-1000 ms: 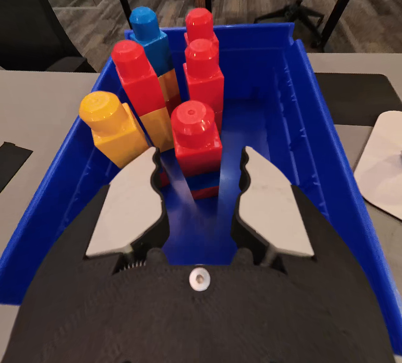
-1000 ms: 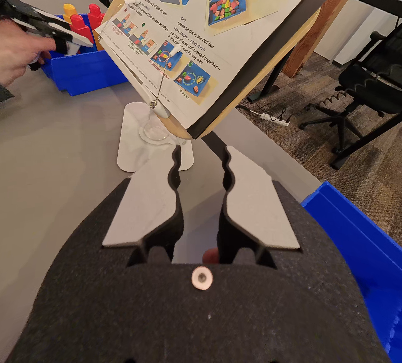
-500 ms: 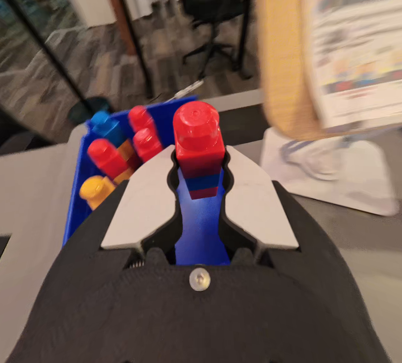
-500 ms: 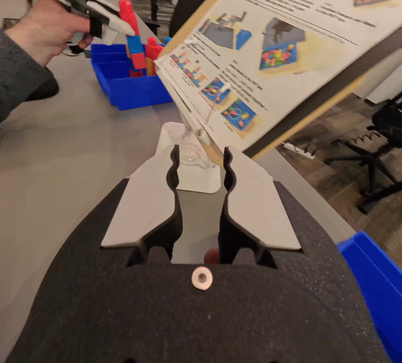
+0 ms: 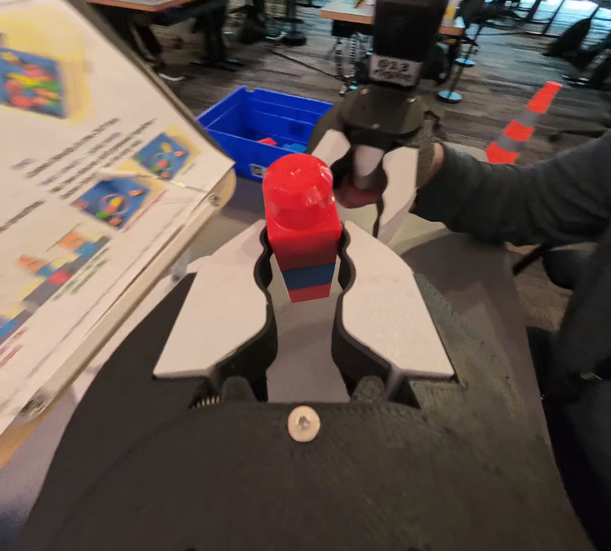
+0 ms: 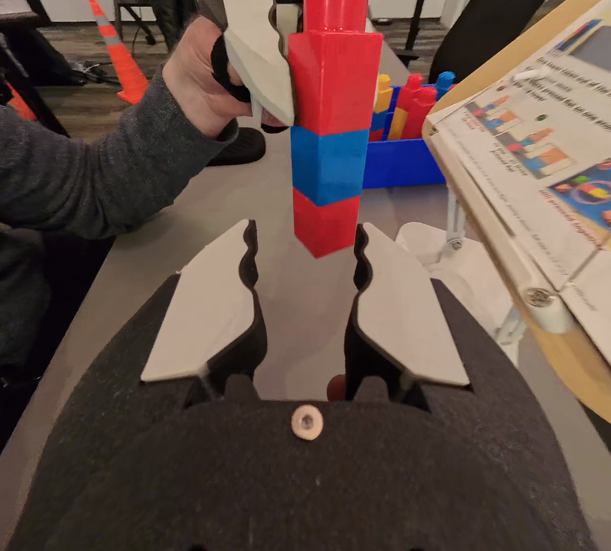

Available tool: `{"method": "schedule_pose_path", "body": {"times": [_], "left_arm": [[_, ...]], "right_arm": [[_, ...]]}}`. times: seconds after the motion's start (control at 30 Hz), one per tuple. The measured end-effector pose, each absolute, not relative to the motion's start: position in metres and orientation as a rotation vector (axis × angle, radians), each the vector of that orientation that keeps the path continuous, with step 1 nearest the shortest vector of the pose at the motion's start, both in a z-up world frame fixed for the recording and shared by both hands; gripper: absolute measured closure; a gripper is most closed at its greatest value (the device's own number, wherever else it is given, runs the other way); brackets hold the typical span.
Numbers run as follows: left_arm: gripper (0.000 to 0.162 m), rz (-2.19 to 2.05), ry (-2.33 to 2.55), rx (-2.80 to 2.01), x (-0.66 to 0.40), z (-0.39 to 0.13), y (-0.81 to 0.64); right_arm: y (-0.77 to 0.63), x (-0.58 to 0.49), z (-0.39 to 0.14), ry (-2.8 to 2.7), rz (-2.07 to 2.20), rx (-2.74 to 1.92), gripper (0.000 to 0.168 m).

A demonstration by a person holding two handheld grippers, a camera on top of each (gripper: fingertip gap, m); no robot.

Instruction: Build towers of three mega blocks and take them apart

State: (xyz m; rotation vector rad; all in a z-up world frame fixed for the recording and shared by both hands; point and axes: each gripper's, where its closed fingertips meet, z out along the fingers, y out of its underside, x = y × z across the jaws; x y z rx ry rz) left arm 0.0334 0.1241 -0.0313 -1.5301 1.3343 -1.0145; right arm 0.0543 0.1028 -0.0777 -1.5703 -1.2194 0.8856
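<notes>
Red over blue over red: one tower (image 6: 329, 125) of three blocks hangs clear above the grey surface (image 6: 205, 211), the left gripper (image 5: 304, 237) clenched on its top red block. The right gripper (image 6: 305, 237) faces it with jaws spread and nothing between them, its fingertips flanking the tower's lowest red block without visibly touching it.

A tilted instruction board (image 6: 529, 171) on a white stand (image 6: 463, 267) crowds the space just beside the tower, on the right in the right wrist view and on the left in the left wrist view. Behind the tower, one blue bin (image 6: 400, 161) holds several other towers (image 6: 413, 102), partly hidden by the board, so their count cannot be told. A second blue bin (image 5: 264, 125) sits near the far edge with a few loose blocks inside. Two orange cones (image 6: 119, 52) stand on the floor, one mostly cut off at the left edge.

A second ago the left jaws were apart over the first bin with this tower still standing in it; now it is lifted out and carried to the middle, and the right jaws have widened.
</notes>
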Motion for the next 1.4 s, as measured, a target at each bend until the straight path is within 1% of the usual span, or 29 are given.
{"method": "schedule_pose_path", "body": {"times": [0.13, 0.2, 0.23, 0.37, 0.47, 0.57, 0.6, 0.63, 0.67, 0.9, 1.0, 1.07, 1.13, 1.2, 1.23, 1.4], "left_arm": [[0.126, -1.099, 1.402, -1.474, 0.053, -0.032, 0.104], [0.126, -1.131, 1.412, -1.462, 0.057, -0.031, 0.099], [0.126, -1.154, 1.401, -1.454, 0.058, -0.029, 0.098], [0.126, -1.168, 1.377, -1.435, 0.057, -0.025, 0.100], [0.126, -1.179, 1.368, -1.424, 0.058, -0.023, 0.099], [0.126, -1.231, 1.391, -1.379, 0.063, -0.020, 0.089], [0.126, -1.244, 1.396, -1.374, 0.065, -0.020, 0.087], [0.126, -1.253, 1.398, -1.369, 0.067, -0.020, 0.086], [0.126, -1.249, 1.396, -1.369, 0.068, -0.021, 0.086], [0.126, -1.303, 1.370, -1.336, 0.069, -0.018, 0.086], [0.113, -1.252, 1.405, -1.380, 0.070, -0.030, 0.090], [0.113, -1.258, 1.438, -1.390, 0.072, -0.035, 0.087], [0.115, -1.234, 1.445, -1.405, 0.076, -0.040, 0.089], [0.125, -1.233, 1.455, -1.406, 0.080, -0.044, 0.087], [0.127, -1.233, 1.448, -1.390, 0.082, -0.043, 0.087], [0.127, -1.204, 1.439, -1.383, 0.084, -0.041, 0.088]], "right_arm": [[0.092, 0.043, -0.091, -1.289, 0.963, -1.582, 0.117], [0.092, 0.043, -0.092, -1.304, 0.957, -1.579, 0.128], [0.091, 0.042, -0.091, -1.301, 0.968, -1.571, 0.129], [0.096, 0.044, -0.088, -1.243, 0.984, -1.589, 0.118], [0.101, 0.045, -0.087, -1.226, 0.939, -1.586, 0.105], [0.096, 0.041, -0.089, -1.252, 0.957, -1.571, 0.107], [0.096, 0.040, -0.090, -1.264, 0.949, -1.568, 0.111], [0.092, 0.038, -0.090, -1.288, 0.958, -1.551, 0.124], [0.088, 0.037, -0.089, -1.301, 0.975, -1.531, 0.130], [0.089, 0.038, -0.083, -1.278, 0.966, -1.526, 0.131], [0.090, 0.041, -0.073, -1.225, 1.029, -1.501, 0.131], [0.093, 0.045, -0.070, -1.200, 1.018, -1.496, 0.131], [0.092, 0.046, -0.070, -1.218, 1.011, -1.498, 0.131], [0.092, 0.045, -0.071, -1.222, 0.995, -1.503, 0.131], [0.093, 0.045, -0.071, -1.214, 0.998, -1.507, 0.131], [0.093, 0.048, -0.069, -1.218, 0.978, -1.502, 0.129]]}}
